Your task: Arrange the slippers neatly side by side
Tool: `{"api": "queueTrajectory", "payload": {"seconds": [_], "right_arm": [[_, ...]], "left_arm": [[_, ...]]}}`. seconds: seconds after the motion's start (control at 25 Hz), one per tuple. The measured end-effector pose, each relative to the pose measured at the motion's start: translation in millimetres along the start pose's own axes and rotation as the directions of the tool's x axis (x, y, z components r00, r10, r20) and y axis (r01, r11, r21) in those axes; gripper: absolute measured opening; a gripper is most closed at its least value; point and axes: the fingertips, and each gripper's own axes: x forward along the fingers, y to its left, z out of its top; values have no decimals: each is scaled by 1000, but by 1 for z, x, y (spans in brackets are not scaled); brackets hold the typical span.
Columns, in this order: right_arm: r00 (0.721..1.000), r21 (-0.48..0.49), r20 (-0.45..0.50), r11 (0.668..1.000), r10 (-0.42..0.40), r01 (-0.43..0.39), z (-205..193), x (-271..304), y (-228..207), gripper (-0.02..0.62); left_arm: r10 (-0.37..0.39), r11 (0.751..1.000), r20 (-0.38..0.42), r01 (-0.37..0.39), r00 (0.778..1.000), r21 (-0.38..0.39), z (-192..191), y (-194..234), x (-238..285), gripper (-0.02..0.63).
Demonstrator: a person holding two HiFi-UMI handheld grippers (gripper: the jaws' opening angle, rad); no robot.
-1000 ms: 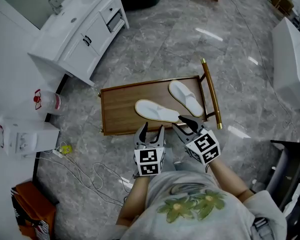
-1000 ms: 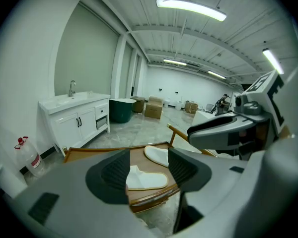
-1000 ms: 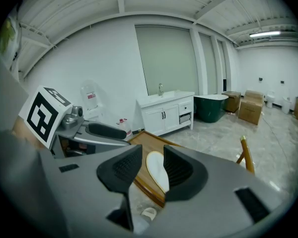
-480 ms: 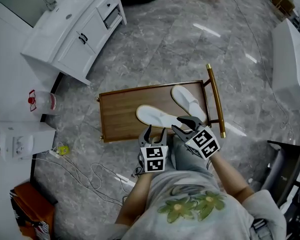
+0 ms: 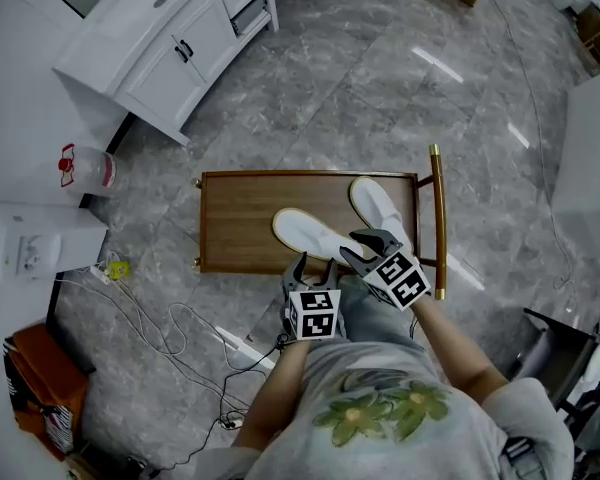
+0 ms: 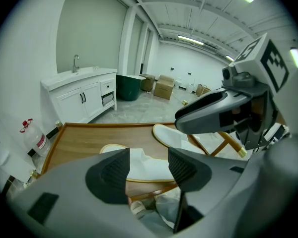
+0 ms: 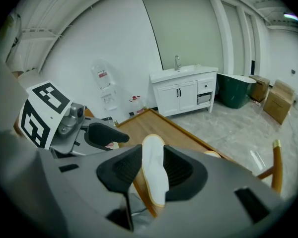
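Observation:
Two white slippers lie on a low wooden table (image 5: 242, 218). The near slipper (image 5: 305, 233) lies slantwise by the front edge; the far slipper (image 5: 376, 206) lies at the right end, angled away from it. My left gripper (image 5: 313, 264) hovers open just in front of the near slipper, which shows beyond its jaws (image 6: 149, 163). My right gripper (image 5: 366, 246) hangs open over that slipper's right end, and the slipper (image 7: 154, 175) shows lengthwise in the gap between its pads. The far slipper (image 6: 171, 135) and the right gripper (image 6: 213, 110) show in the left gripper view.
A gold handle rail (image 5: 438, 218) runs along the table's right end. A white vanity cabinet (image 5: 170, 38) stands at the back left, with a water jug (image 5: 85, 168) and a white box (image 5: 30, 238) beside it. Cables (image 5: 170, 333) trail on the marble floor at the left.
Both grippers have sunk toward the table's front edge and the near slipper. The slippers have kept their places on the table.

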Motion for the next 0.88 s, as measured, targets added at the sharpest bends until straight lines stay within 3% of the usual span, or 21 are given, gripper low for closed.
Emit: {"api": "queueTrajectory", "payload": {"seconds": [0.64, 0.88], "right_arm": [[986, -46, -130, 993, 100, -106, -33, 59, -14, 121], [978, -18, -158, 990, 134, -138, -42, 83, -20, 124]], "left_arm": [[57, 998, -152, -58, 987, -7, -45, 9, 57, 238], [109, 990, -176, -123, 978, -66, -56, 15, 76, 238]]}}
